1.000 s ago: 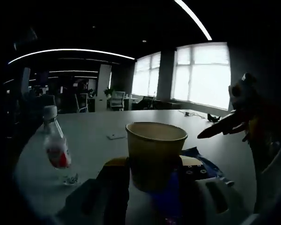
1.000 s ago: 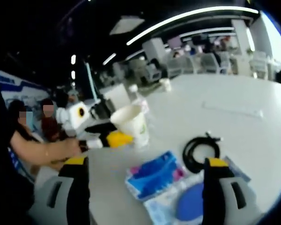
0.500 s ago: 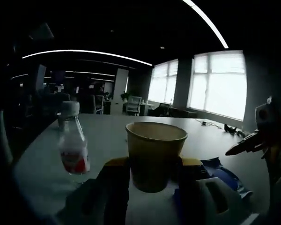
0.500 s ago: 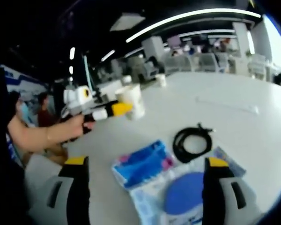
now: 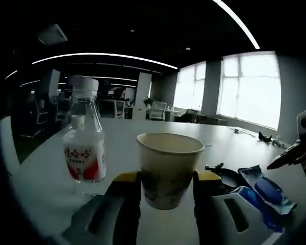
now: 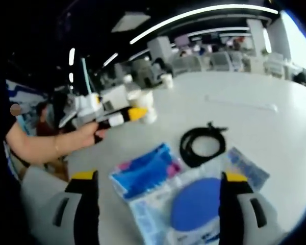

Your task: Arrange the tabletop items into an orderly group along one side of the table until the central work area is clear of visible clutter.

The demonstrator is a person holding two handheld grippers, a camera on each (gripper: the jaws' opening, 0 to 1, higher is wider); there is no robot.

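While the left gripper (image 5: 166, 184) stays clamped on the paper cup (image 5: 169, 166), the water bottle (image 5: 84, 140) now looks much bigger and closer beside the cup than a second ago — so the cup's been carried toward it. Right gripper (image 6: 155, 201) hangs wide open, holding nothing, over the blue packets (image 6: 143, 171) — coiled black cable (image 6: 201, 144) just beyond them.

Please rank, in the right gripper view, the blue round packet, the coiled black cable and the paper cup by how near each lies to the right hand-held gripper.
1. Blue round packet: between the jaws of the right hand-held gripper.
2. Coiled black cable: just beyond, slightly right.
3. Paper cup: farthest, upper left, clamped in the left hand-held gripper.
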